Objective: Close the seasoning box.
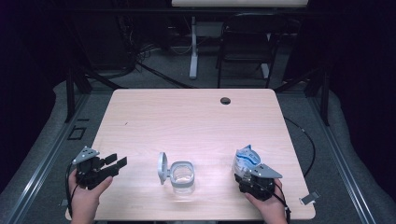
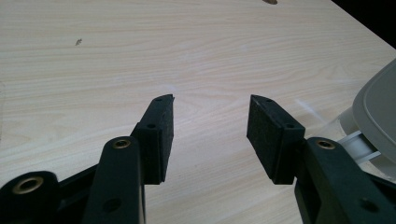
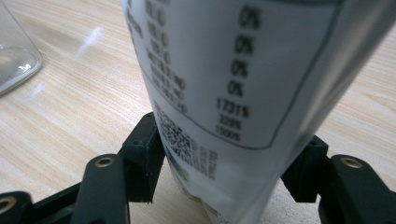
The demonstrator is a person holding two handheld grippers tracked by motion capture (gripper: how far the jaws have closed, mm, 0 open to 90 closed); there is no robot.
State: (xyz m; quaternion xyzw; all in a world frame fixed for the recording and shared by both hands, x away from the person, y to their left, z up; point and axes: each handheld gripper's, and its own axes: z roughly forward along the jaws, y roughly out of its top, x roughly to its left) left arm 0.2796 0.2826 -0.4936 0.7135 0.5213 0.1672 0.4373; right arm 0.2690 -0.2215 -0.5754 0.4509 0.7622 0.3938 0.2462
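- Your right gripper [image 1: 250, 173] sits at the 5 o'clock part of the bench [image 1: 196, 116], its jaws pinching a soft white and blue pouch [image 1: 246, 158] low on its printed side; in the right gripper view the pouch [image 3: 243, 74] bulges well past both pads, so the hold looks like it rests on slack film, and a quick tilt could let it slide out
- The clear container [image 1: 182, 176] stands at 6 o'clock, between your two hands, with its grey lid [image 1: 162, 168] hinged open on its 9 o'clock side; if the pouch is meant to empty into it, the mouth is small and an off-centre pour would spill onto the bench
- Your left gripper [image 1: 114, 164] waits at 7 o'clock with its jaws spread and nothing between them [image 2: 210, 135], apart from the container; nothing steadies the container, so a knock from the pouch or your right hand could shove or tip it
- The left gripper view has the lid [image 2: 378, 112] just past the right-hand pad; swing in carelessly and you may clip the lid and flip it shut or drag the container
- I can't tell whether the pouch top is torn open, so check before you tip it
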